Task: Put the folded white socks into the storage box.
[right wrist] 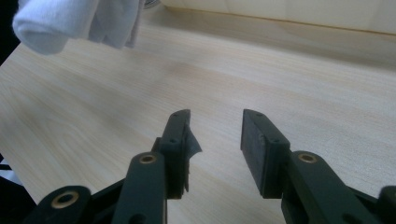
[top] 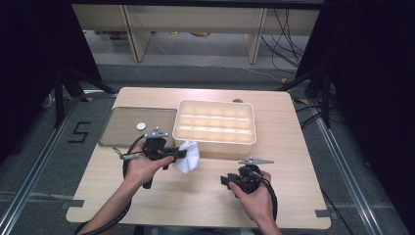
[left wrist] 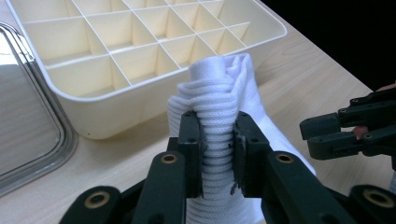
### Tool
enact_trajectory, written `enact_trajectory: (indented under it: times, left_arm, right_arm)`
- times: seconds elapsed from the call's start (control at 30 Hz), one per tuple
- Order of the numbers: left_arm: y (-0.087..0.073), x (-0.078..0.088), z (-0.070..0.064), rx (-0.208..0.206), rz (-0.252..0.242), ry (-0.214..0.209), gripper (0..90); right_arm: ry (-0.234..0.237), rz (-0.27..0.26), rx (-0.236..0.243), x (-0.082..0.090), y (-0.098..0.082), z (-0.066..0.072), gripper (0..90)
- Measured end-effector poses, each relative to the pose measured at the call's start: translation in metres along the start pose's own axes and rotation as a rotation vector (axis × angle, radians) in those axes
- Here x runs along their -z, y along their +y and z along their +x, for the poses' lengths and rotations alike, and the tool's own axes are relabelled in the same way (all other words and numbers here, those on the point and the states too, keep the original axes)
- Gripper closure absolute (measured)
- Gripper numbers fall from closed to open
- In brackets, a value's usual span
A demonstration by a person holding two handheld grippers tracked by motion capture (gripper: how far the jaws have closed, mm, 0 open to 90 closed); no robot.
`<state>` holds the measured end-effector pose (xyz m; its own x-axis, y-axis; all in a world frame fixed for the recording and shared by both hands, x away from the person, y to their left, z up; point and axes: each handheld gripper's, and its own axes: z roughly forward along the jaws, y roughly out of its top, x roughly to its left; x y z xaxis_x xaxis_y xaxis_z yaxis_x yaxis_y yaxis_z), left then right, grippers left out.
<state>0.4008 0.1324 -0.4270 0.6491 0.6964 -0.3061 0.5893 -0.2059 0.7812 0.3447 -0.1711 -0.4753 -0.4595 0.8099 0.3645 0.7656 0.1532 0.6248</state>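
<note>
The white sock [left wrist: 219, 93] is pinched at its ribbed cuff between the pads of your left claw [left wrist: 218, 140], bunched up and hanging just clear of the desk [top: 195, 191]. The cream divided organizer [top: 215, 122] sits right ahead of that claw, its near wall almost touching the fabric. Your grip looks firm, so keep it steady and carry the bundle over the wall before lowering; judging by the loose tail below the claw, it could snag on the rim if you go in low. Aim for one near compartment and tuck the tail in first. Your right claw [right wrist: 215, 140] rests open over bare desk, off to the side of the sock, holding nothing. Bring it in to gather the dangling toe end if the bundle spreads.
</note>
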Motion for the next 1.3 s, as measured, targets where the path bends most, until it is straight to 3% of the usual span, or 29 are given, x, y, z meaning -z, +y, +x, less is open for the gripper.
enact_trajectory:
  times: [0.17, 0.33, 0.5, 0.6, 0.63, 1.3]
  left_arm:
    - [0.004, 0.001, 0.002, 0.004, -0.001, 0.019, 75.2]
    - [0.011, 0.002, 0.005, -0.003, -0.017, 0.020, 75.2]
    - [0.018, 0.003, 0.009, -0.012, -0.025, 0.025, 75.2]
    - [0.022, 0.003, 0.011, -0.008, -0.032, 0.034, 75.2]
    - [0.023, 0.003, 0.012, -0.007, -0.026, 0.032, 75.2]
    - [0.042, -0.002, 0.033, 0.000, -0.040, 0.068, 75.2]
  right_arm:
    - [-0.023, -0.007, -0.011, -0.001, -0.001, 0.000, 62.8]
    - [0.005, -0.012, -0.002, -0.002, -0.001, 0.000, 62.5]
    - [-0.018, -0.009, -0.007, 0.000, 0.000, 0.000, 62.5]
    - [-0.007, -0.016, -0.007, 0.000, 0.000, -0.001, 62.5]
    - [-0.021, 0.006, -0.030, 0.001, 0.000, 0.000, 62.5]
    - [0.005, 0.004, -0.024, -0.001, -0.001, -0.001, 62.4]
